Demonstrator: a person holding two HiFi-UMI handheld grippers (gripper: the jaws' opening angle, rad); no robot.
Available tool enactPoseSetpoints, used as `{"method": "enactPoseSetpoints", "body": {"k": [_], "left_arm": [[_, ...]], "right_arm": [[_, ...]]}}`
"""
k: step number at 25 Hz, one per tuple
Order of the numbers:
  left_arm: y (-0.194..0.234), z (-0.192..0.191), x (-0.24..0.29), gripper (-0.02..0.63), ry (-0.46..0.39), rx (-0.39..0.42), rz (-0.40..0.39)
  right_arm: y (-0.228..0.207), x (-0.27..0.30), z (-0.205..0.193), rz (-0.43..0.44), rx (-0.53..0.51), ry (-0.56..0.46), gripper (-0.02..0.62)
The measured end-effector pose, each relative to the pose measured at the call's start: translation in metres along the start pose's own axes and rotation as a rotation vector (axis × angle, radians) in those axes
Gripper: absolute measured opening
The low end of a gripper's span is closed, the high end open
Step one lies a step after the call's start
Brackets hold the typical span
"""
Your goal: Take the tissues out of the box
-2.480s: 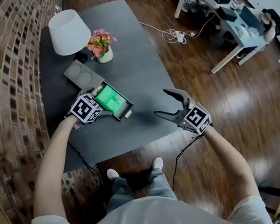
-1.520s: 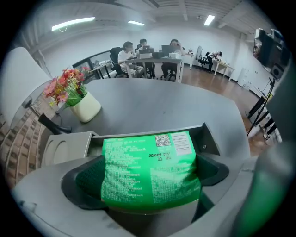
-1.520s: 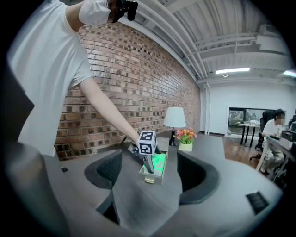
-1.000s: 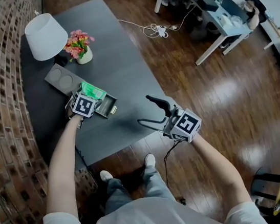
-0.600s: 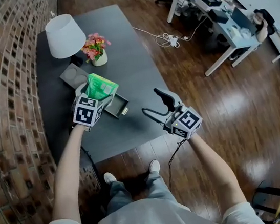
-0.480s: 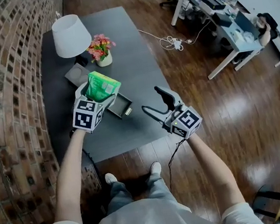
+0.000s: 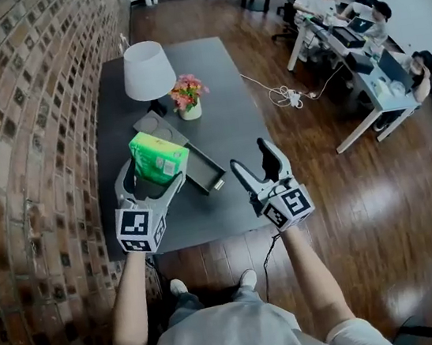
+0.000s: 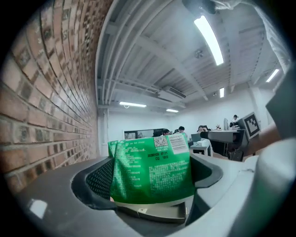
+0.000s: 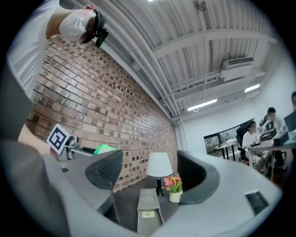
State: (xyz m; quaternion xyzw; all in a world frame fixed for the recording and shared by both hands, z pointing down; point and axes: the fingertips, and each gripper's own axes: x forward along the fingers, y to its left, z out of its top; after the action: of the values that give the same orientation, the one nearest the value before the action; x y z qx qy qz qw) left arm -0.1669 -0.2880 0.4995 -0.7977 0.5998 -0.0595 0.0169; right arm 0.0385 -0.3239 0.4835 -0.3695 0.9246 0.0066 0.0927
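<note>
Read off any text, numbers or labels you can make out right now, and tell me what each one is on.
"20290129 07:11" and "CQ 1812": printed code on the green tissue pack, as best it reads.
Fine print, white sticker and QR code on that pack: too small to read.
Small label on the box: too blurred to read.
Square markers on the cubes: patterns, no words.
</note>
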Motion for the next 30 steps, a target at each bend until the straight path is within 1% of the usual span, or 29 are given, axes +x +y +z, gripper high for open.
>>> {"method": "enactPoseSetpoints", "body": {"k": [2, 4, 7, 10, 12, 14, 17, 21, 24, 30], "left_arm": [[0.001, 0.006, -0.024, 0.489, -0.053, 0.007, 0.041], [0.0, 0.009, -0.044, 0.489, -0.083, 0.006, 0.07], [-0.004, 0.006, -0.064, 0.489, -0.1, -0.014, 0.096], [-0.011, 0.0, -0.079, 0.491, -0.106, -0.044, 0.118], [-0.017, -0.003, -0.085, 0.491, -0.109, -0.032, 0.123], [-0.022, -0.004, -0.089, 0.491, -0.116, -0.027, 0.124], [-0.027, -0.006, -0.096, 0.491, -0.124, -0.051, 0.144], [-0.023, -0.012, -0.102, 0.49, -0.121, -0.066, 0.165], [-0.022, -0.01, -0.102, 0.489, -0.128, -0.079, 0.163], [-0.017, -0.003, -0.099, 0.489, -0.148, -0.066, 0.172]], "right_arm": [[0.008, -0.006, 0.008, -0.038, 0.007, -0.031, 0.376], [0.021, -0.012, 0.011, -0.053, -0.016, -0.038, 0.376], [0.043, -0.019, 0.011, -0.059, -0.056, -0.03, 0.374], [0.061, -0.027, 0.008, -0.057, -0.025, -0.029, 0.376], [0.064, -0.033, 0.007, -0.075, 0.003, -0.034, 0.368], [0.062, -0.04, 0.005, -0.106, 0.003, -0.031, 0.367], [0.057, -0.049, 0.003, -0.15, -0.021, -0.013, 0.365], [0.057, -0.051, -0.004, -0.185, -0.021, 0.013, 0.362], [0.066, -0.047, -0.008, -0.166, -0.045, 0.032, 0.362], [0.084, -0.031, -0.012, -0.112, -0.072, 0.045, 0.362]]}}
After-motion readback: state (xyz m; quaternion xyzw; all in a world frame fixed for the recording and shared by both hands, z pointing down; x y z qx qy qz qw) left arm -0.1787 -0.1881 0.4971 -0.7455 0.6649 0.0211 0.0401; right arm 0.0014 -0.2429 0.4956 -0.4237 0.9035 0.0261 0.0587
